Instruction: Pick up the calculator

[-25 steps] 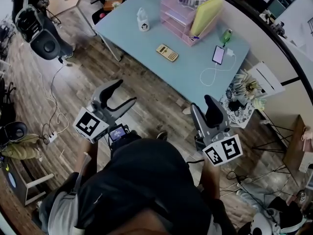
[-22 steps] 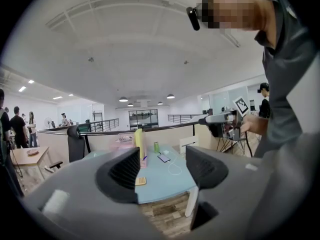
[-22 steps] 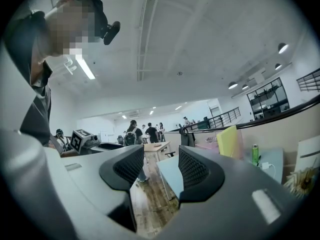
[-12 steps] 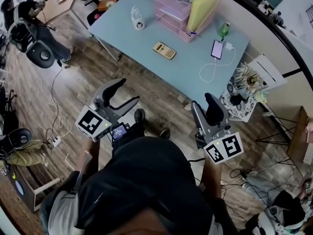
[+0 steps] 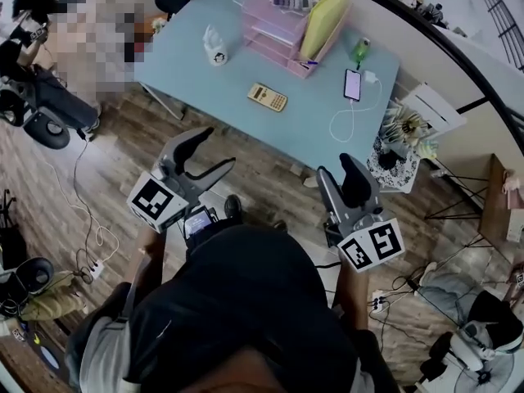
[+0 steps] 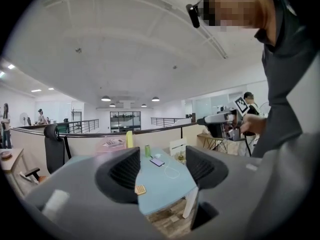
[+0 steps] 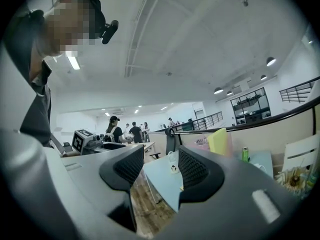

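Calculator (image 5: 268, 97): on your table (image 5: 188, 72), long axis 10-to-4 o'clock. Your left gripper (image 5: 214, 147), right gripper (image 5: 337, 170): jaws apart, empty.

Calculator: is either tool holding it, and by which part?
Neither. The left tool and right tool are open and empty; the calculator lies untouched on the table.

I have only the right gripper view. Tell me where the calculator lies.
Observer: The calculator lies flat near the middle of the table, between the white bottle and the phone.
Operator: Give me the left gripper's state.
Observer: The left gripper is open and empty; the calculator shows far off between its jaws.
Operator: Say where my right gripper stands.
Observer: The right gripper is over the floor, short of the table's edge.
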`<state>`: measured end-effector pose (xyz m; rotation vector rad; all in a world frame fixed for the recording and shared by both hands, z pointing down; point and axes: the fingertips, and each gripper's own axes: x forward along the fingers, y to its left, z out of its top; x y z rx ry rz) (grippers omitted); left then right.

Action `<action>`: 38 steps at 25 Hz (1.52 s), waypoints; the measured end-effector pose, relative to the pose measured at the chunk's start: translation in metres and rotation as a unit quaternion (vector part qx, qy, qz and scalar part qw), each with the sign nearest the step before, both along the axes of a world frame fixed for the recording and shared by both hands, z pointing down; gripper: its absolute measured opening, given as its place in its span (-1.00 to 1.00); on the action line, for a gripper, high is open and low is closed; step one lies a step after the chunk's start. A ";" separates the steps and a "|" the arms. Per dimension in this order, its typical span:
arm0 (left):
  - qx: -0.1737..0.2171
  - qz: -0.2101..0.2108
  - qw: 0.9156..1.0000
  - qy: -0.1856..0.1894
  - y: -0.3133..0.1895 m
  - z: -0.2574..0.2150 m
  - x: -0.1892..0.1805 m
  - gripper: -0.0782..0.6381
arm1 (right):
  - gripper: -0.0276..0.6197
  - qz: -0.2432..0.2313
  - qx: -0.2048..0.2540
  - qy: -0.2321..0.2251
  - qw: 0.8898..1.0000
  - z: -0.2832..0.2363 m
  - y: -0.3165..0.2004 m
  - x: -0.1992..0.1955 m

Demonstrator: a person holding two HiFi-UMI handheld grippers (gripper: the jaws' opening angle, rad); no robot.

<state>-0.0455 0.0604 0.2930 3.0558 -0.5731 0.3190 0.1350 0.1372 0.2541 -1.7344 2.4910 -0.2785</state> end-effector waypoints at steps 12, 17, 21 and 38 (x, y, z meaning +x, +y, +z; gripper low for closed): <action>-0.015 0.064 0.998 0.021 -0.059 0.015 -0.039 0.16 | -0.29 0.062 -0.006 0.024 0.998 -0.002 -0.036 -0.053; -0.015 0.093 0.995 0.037 -0.073 0.019 -0.045 0.16 | -0.29 0.090 -0.015 0.036 0.995 -0.004 -0.038 -0.066; -0.024 0.105 0.993 0.040 -0.081 0.023 -0.043 0.16 | -0.29 0.102 -0.026 0.045 0.993 -0.002 -0.040 -0.070; -0.026 0.045 0.998 0.048 -0.123 0.043 -0.061 0.16 | -0.29 0.022 -0.042 0.051 0.998 0.011 -0.114 -0.080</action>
